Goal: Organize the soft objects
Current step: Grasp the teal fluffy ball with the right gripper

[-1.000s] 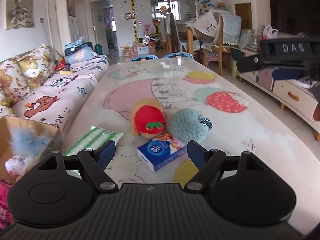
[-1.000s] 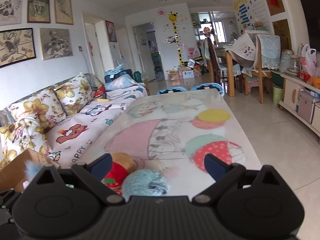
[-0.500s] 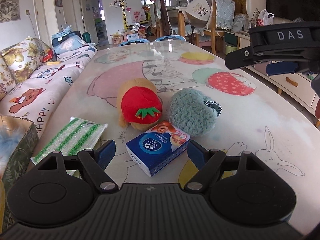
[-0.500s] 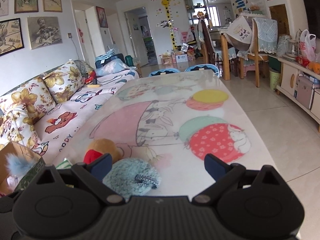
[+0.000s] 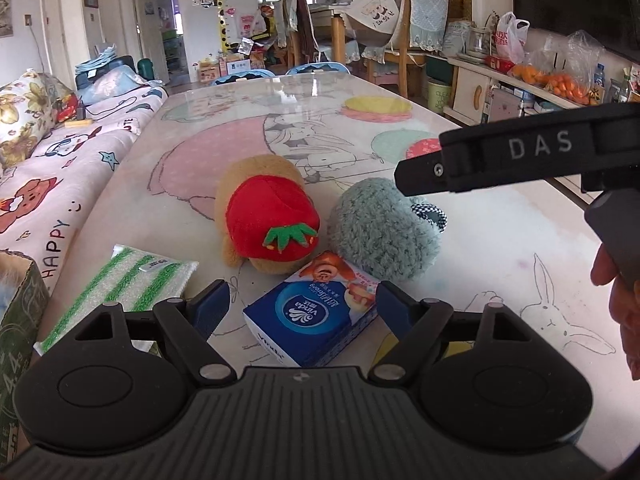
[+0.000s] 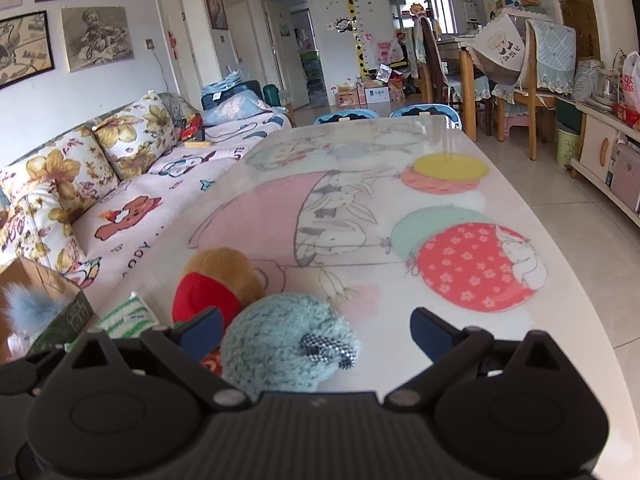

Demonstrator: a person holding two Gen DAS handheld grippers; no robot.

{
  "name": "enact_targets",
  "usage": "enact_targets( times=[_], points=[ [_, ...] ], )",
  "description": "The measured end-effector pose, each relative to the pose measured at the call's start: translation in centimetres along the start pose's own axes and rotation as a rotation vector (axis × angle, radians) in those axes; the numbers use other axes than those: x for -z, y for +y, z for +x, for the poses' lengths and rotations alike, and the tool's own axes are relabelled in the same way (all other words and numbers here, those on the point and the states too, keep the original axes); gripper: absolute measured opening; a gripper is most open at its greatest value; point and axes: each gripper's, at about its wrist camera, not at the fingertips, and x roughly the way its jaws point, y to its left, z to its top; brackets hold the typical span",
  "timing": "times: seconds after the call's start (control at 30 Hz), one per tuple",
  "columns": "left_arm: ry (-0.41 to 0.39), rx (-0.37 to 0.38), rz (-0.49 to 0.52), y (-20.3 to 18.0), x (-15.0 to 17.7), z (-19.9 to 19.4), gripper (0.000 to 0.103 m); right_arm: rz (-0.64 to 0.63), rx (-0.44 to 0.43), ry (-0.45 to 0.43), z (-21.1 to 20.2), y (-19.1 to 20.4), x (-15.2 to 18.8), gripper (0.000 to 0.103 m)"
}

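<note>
A blue tissue pack lies on the table between the open jaws of my left gripper. Behind it sit a brown plush with a red strawberry cap and a teal fuzzy plush. A green striped sponge cloth lies to the left. My right gripper is open, with the teal plush between its fingers. The brown plush shows to its left. The right gripper's body hangs above the table in the left wrist view.
A cardboard box holding a fluffy blue toy stands at the table's left end. A sofa runs along the left side. A cabinet and dining chairs stand at the right and back. The table stretches far ahead.
Both grippers have moved forward and down toward the objects. The tissue pack now sits between the left fingers, and the teal plush between the right fingers. Both stay open.
</note>
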Motion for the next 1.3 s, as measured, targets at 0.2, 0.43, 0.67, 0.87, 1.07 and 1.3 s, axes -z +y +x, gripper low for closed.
enact_targets(
  times=[0.2, 0.43, 0.67, 0.87, 1.07, 1.3],
  points=[
    [0.022, 0.034, -0.02, 0.2, -0.7, 1.1, 0.103, -0.007, -0.019, 0.019, 1.4, 0.4, 0.2, 0.1],
    [0.052, 0.07, -0.027, -0.7, -1.1, 2.0, 0.103, -0.016, -0.033, 0.05, 3.0, 1.0, 0.3, 0.1],
    [0.102, 0.081, -0.022, -1.5, -1.0, 3.2, 0.103, -0.011, -0.034, 0.07, 3.9, 1.0, 0.6, 0.1],
    [0.111, 0.086, -0.039, -1.3, -0.6, 3.1, 0.102, 0.001, -0.036, 0.088, 4.5, 0.7, 0.9, 0.101],
    [0.104, 0.084, -0.049, -1.1, -0.3, 2.6, 0.098, -0.008, -0.036, 0.095, 4.8, 0.9, 0.9, 0.101],
    [0.094, 0.074, -0.053, -0.7, 0.0, 2.1, 0.095, -0.013, -0.06, 0.108, 5.1, 1.1, 1.0, 0.092]
  ],
)
